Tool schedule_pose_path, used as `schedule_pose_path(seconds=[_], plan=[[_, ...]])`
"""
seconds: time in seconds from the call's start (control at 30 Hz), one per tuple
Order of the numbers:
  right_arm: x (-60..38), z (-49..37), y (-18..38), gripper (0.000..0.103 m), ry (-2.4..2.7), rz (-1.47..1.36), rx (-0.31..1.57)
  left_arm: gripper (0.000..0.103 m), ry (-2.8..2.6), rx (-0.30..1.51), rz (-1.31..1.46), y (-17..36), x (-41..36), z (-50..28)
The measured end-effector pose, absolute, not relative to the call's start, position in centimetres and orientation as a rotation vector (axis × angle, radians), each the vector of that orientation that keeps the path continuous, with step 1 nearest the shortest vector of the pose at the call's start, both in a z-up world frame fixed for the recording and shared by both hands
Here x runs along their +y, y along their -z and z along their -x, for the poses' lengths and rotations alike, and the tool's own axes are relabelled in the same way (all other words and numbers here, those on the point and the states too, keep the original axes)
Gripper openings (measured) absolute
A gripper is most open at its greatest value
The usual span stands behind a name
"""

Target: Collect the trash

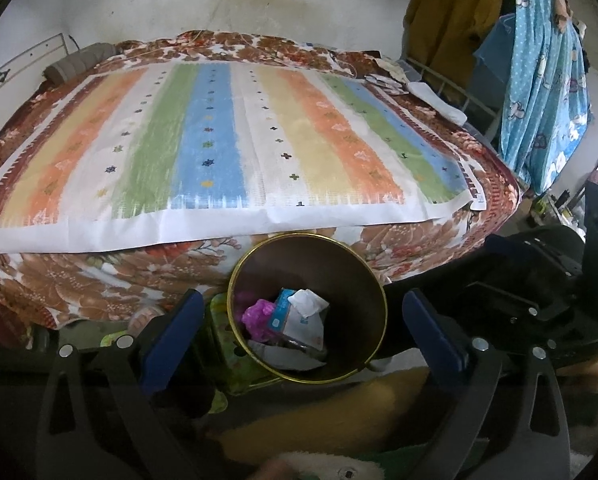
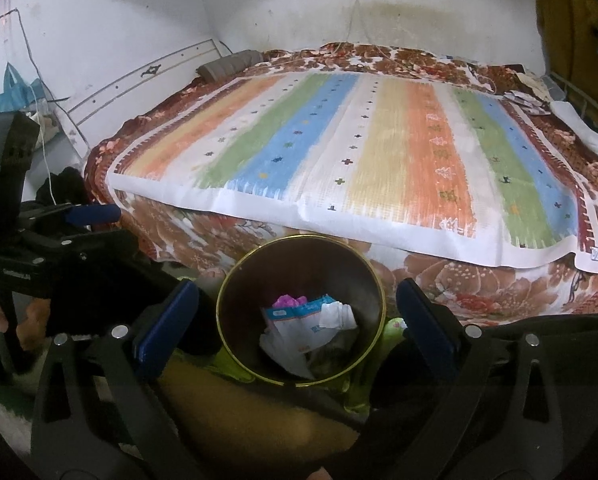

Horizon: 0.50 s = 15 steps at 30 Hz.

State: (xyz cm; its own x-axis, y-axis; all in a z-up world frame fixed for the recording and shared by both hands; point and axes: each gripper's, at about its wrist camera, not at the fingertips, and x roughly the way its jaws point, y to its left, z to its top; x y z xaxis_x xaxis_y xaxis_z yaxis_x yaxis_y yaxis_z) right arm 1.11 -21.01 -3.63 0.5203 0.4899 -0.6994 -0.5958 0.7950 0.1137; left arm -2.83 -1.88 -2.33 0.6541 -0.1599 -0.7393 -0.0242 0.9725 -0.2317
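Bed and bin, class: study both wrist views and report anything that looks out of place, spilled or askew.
Nothing looks spilled: the trash sits inside the bin. On the bed, the striped sheet lies flat. The one untidy spot is a small cluster of wrappers or papers at the bed's far right corner. Both grippers hang open and empty above the bin.

A home bedroom: a bed (image 1: 259,140) under a floral bedspread, with clothes (image 1: 539,80) hung beside it.

bin (image 1: 355,280) bottom buried under trash (image 1: 299,320), green item (image 2: 391,332) behind bin mostly hidden
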Motion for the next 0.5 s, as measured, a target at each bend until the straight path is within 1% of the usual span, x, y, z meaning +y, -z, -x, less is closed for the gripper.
schedule_pose_path(seconds=[0.5], plan=[[-21.02,-1.27,3.76,0.094,-0.685,0.121,0.801,0.097,0.058,0.850,0.215,2.10,-1.82,2.96]])
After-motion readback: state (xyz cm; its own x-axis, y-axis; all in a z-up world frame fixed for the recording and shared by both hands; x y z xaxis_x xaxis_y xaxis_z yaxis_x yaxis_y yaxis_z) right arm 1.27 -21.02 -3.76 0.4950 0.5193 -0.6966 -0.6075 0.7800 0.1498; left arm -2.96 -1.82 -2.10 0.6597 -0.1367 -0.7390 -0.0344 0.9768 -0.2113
